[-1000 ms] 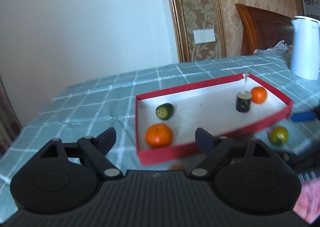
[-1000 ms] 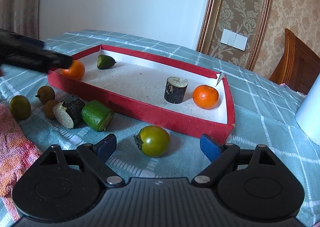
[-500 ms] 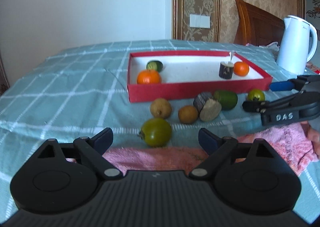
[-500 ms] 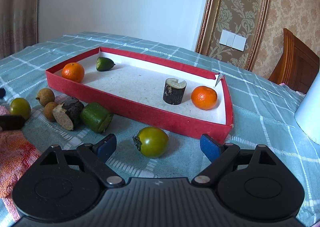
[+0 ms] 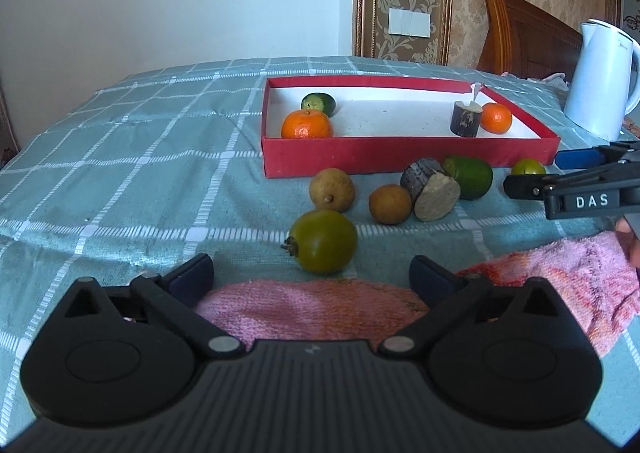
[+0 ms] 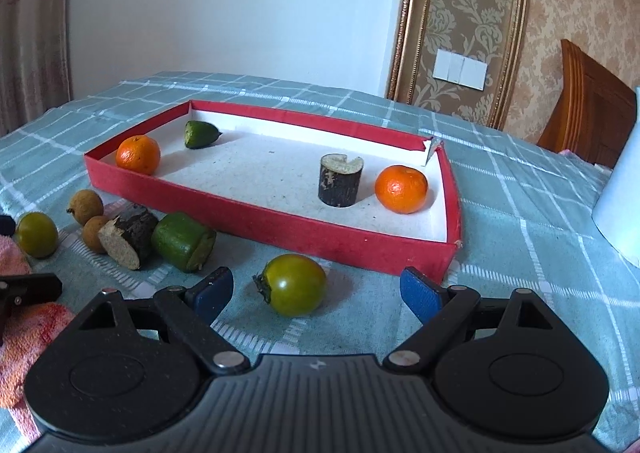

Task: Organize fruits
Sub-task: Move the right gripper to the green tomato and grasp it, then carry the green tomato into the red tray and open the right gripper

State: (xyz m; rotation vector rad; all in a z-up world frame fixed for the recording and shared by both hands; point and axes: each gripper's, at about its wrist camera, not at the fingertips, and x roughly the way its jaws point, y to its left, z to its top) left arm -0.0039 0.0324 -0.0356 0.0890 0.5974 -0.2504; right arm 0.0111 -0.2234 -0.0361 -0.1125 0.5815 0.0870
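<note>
Left gripper [image 5: 312, 273] opening wide, empty, facing a green fruit [image 5: 322, 241] (probably unripe persimmon). It should straddle the fruit squarely, closing gently. Right gripper [image 6: 316, 291] wide, idle.

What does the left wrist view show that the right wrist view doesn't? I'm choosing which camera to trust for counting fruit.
Only the left wrist view shows the left gripper, its jaws opening with nothing between them, and the whole white kettle, plus the right gripper's side marked DAS.

Only the right wrist view shows the right gripper from behind, open and empty, and a curtain at the left.

Both show the red tray holding two oranges, a green piece and a dark stump, and the loose fruit on the checked cloth, including both green tomatoes.
</note>
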